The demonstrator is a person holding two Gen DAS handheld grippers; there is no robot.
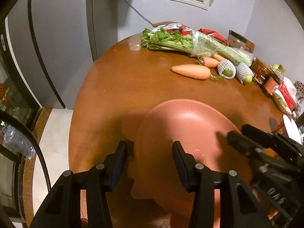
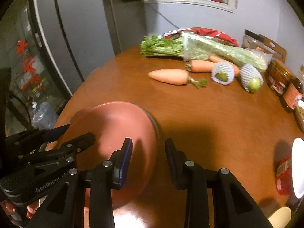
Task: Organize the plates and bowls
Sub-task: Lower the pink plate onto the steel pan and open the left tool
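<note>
Grey walls and a tall grey fridge [image 1: 57, 43] fill the background behind a round brown wooden table [image 1: 136, 79], whose near edge is cut off at the bottom of both views. Across the upper right of the frames lie a bagged bunch of celery [image 1: 191, 43], carrots [image 1: 190, 71] and two net-wrapped green fruits [image 1: 227, 70]; jars and packets at the far right edge are too cramped to read. A white dish [image 2: 298, 167] is cut off at the right edge of the right wrist view.

Centre-low sits a pink plate [image 1: 190, 133], tilted, its left rim blurred and its lower part hidden behind the gripper bodies. The left gripper [image 1: 150, 148] straddles the plate's left rim, fingers apart with a visible gap, pads not pressing it. The right gripper [image 2: 148, 148] straddles the plate's right rim, jaws narrowly parted; whether its pads touch the rim cannot be told.
</note>
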